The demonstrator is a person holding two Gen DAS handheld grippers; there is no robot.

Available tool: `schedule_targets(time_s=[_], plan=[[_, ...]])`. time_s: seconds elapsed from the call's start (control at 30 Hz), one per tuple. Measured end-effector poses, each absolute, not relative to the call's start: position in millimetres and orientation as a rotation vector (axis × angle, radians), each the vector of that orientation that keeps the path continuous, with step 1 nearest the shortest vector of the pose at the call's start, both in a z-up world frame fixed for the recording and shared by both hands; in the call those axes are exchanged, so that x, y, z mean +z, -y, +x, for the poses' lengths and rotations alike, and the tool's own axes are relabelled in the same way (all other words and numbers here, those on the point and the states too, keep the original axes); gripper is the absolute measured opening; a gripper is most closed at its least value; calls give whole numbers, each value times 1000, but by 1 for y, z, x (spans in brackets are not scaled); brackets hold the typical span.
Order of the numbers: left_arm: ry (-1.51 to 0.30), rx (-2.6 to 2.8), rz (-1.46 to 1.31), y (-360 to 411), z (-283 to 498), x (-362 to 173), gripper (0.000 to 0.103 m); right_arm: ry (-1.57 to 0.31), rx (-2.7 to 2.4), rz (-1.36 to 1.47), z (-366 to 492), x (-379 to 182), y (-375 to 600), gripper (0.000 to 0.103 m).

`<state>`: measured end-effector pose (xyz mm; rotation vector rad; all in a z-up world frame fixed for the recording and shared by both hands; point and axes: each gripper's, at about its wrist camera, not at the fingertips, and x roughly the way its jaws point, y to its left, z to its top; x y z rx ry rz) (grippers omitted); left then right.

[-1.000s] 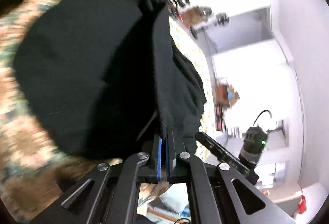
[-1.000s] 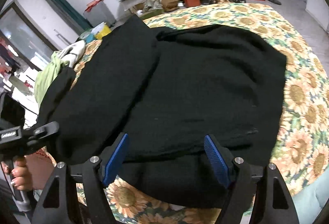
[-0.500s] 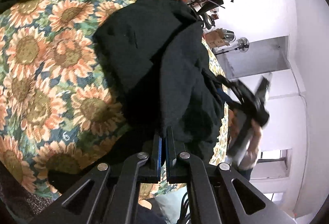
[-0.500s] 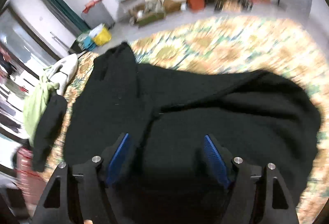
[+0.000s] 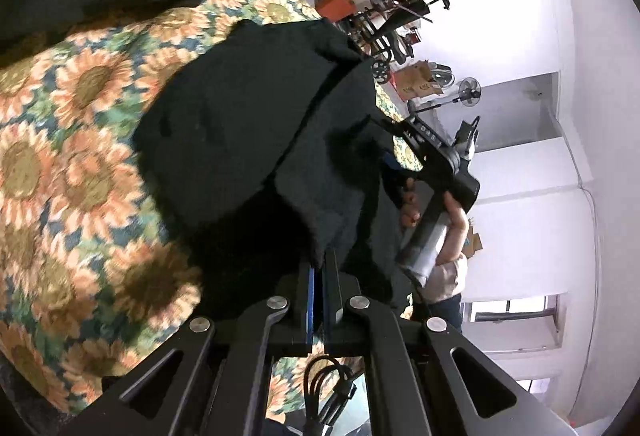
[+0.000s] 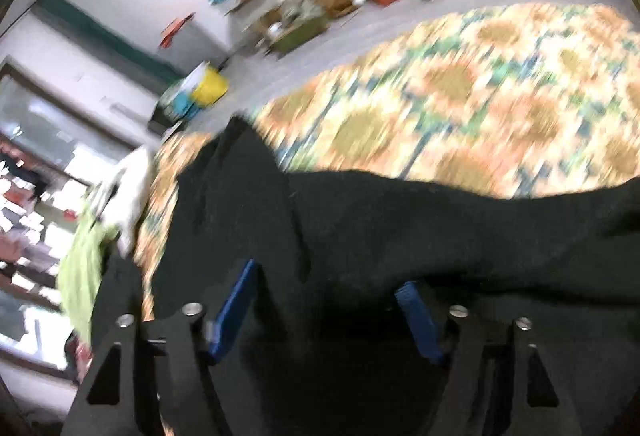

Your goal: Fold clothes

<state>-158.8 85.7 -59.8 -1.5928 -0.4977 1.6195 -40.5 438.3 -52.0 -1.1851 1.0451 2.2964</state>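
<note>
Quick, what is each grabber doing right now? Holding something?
Left gripper: shut on the black garment.
Right gripper: open, its jaws have just been closing, with the black garment between them, not clamped.

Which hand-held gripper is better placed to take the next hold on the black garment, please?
Right. The right hand-held gripper is open over the black garment; the left hand-held gripper is already shut on its edge.

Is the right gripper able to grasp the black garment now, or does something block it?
Probably yes. The right gripper, whose jaws have just been closing, already has the black garment between its blue pads, with nothing else between them.
</note>
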Motion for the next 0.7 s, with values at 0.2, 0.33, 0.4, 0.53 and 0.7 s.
schedule_targets(time_s=[0.2,0.33,0.4,0.53,0.7], plan=[[454,1554,-1651,-124,-162,-78,2,-1033,2192,-937,-43,-39,-510,68],[414,1527,-1697,-144,-162,-92,2,-972,2153,-984,-49,-43,-536,69],[385,1539,-1706,-149,-163,-95,2,-948,2184,-1034,-45,-38,-531,70],[401,1527,-1707,-148,-169,-100,2,-947,2333,-1133,-25,-24,-501,77],[415,1512,-1692,-143,-170,-100,2,-1079,2396,-1259,-21,-51,-480,78]])
